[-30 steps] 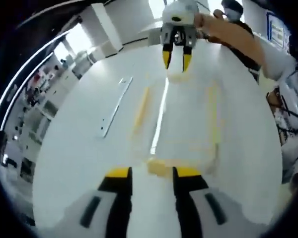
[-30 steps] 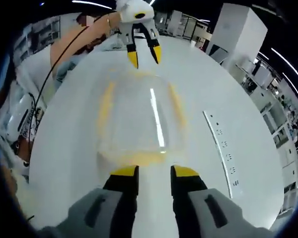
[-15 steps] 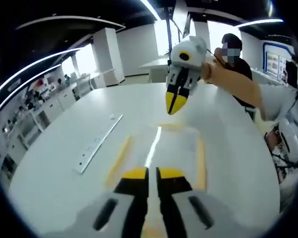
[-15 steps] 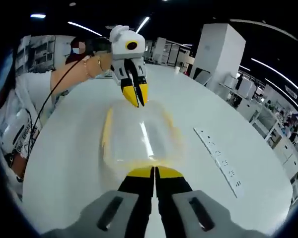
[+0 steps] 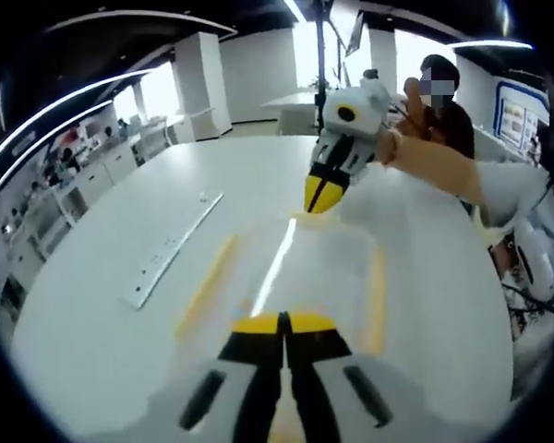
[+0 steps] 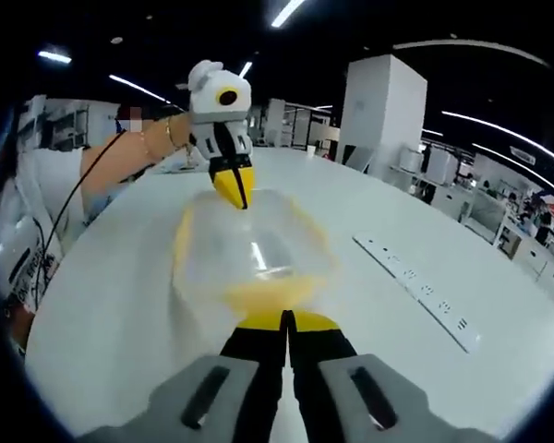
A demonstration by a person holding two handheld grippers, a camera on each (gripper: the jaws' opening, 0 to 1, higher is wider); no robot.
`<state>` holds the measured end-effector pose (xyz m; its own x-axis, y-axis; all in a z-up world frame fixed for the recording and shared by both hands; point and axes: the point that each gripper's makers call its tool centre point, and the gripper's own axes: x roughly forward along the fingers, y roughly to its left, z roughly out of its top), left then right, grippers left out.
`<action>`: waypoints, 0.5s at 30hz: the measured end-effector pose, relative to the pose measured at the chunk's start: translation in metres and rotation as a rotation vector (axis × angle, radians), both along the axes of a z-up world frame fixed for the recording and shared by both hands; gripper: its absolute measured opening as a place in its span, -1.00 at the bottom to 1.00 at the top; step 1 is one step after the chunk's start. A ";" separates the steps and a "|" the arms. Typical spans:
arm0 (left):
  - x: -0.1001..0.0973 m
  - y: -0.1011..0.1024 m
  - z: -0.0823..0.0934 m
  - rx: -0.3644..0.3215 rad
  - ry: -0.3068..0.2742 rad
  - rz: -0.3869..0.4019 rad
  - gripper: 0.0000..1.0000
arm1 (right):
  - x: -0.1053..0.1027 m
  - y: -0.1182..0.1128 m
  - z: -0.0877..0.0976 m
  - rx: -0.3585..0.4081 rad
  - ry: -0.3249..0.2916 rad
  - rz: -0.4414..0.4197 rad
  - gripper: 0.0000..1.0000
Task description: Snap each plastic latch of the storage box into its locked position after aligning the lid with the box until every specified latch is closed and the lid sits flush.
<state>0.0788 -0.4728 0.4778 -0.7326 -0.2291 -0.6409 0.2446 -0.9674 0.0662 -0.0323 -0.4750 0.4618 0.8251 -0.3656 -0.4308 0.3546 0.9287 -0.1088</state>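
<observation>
Sitting at the centre of both views, the clear storage box [image 5: 291,272] [image 6: 251,263] rests on the white table [image 5: 102,323] [image 6: 499,369], its transparent lid [image 6: 249,245] edged by yellow latches [image 5: 206,284] [image 6: 183,242] along the long sides. In the left gripper view, the left gripper [image 5: 283,325] rises from the bottom centre with its yellow-tipped jaws pressed together at the box's near end; whether they pinch the end latch cannot be told. In the right gripper view, the right gripper [image 6: 286,322] likewise has its jaws closed together against the yellow near end of the box. Each gripper appears in the other's view at the box's far end, tips together. A white power strip [image 5: 166,254] [image 6: 415,286] lies beside the box. No legible writing or labels are visible; motion blur softens the box.
</observation>
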 end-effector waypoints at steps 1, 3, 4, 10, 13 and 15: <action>0.000 0.004 -0.001 0.015 -0.001 -0.012 -1.00 | 0.002 0.001 0.000 -0.006 -0.006 0.010 -1.00; -0.004 0.012 -0.001 0.046 0.008 -0.029 -1.00 | 0.004 0.002 -0.004 -0.017 0.015 0.019 -1.00; -0.004 0.014 -0.001 0.034 -0.006 -0.038 -1.00 | 0.005 0.001 -0.004 -0.032 0.019 0.026 -1.00; -0.004 0.008 0.000 0.027 -0.034 -0.053 -1.00 | 0.005 0.003 0.006 -0.025 -0.061 0.048 -1.00; -0.004 0.006 0.001 0.026 -0.056 -0.053 -1.00 | 0.007 0.005 0.005 -0.023 -0.048 0.062 -1.00; -0.003 0.004 0.002 0.025 -0.064 -0.056 -1.00 | 0.007 0.005 0.005 -0.013 -0.036 0.071 -1.00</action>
